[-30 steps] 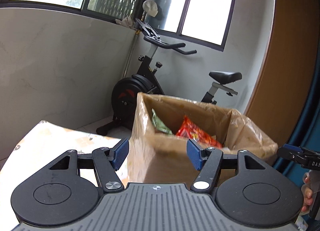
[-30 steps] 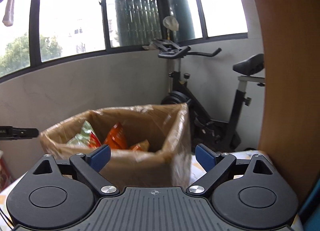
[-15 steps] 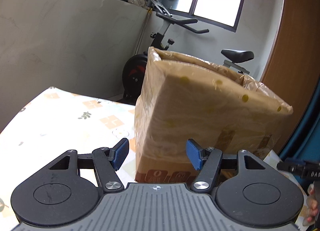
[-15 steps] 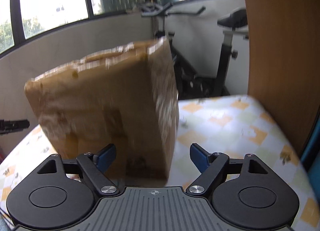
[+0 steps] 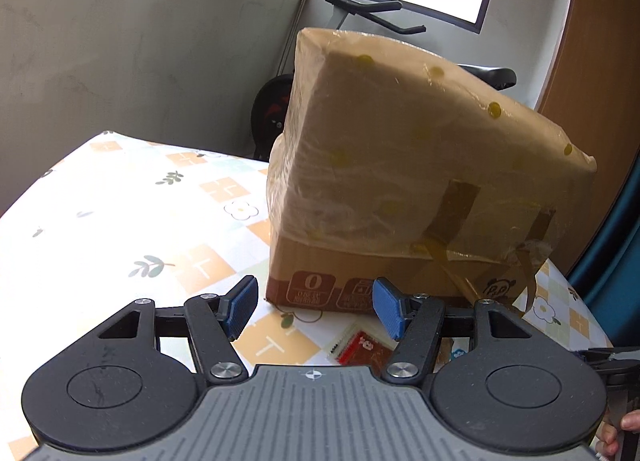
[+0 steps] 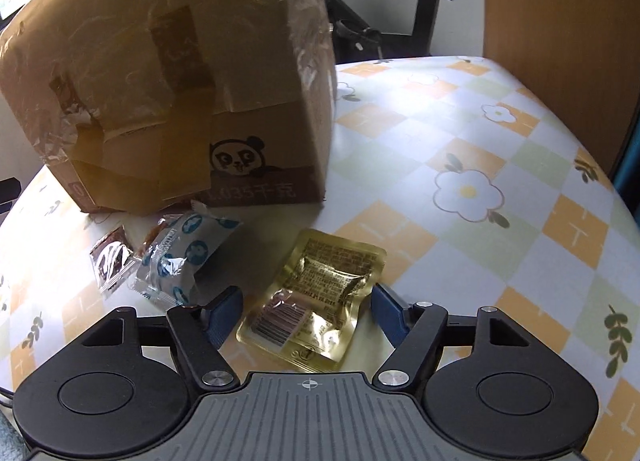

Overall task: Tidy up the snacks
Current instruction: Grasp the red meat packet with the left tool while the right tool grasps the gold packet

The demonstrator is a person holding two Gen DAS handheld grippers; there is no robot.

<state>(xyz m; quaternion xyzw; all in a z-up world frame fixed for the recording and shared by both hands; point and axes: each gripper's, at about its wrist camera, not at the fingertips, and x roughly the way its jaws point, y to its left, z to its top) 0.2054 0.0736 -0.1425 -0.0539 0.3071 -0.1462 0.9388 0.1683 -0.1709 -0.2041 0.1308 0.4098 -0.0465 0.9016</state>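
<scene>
A tall cardboard box (image 5: pixel 400 165) wrapped in clear film stands on the flowered tablecloth (image 5: pixel 120 221). My left gripper (image 5: pixel 314 311) is open just in front of the box's lower edge, with nothing between its blue pads. A red snack packet (image 5: pixel 356 349) lies on the cloth below it. My right gripper (image 6: pixel 306 315) hangs low over a clear yellow snack packet (image 6: pixel 316 301). Its jaws are closing with the packet between them, and the pads do not press on it. A blue-and-white packet (image 6: pixel 180 257) and a small dark packet (image 6: pixel 112 257) lie to the left, near the box (image 6: pixel 180 73).
An exercise bike (image 5: pixel 360 9) stands behind the table by the grey wall. A wooden panel (image 6: pixel 560 21) rises at the table's right edge. The cloth to the right of the box (image 6: pixel 480 141) is bare. A person's fingertip (image 5: pixel 630 421) shows at the lower right.
Both grippers have sunk from above the box's open top to table level and tilted down. The box's inside is out of sight. The right jaws have narrowed, and the loose packets have come into view.
</scene>
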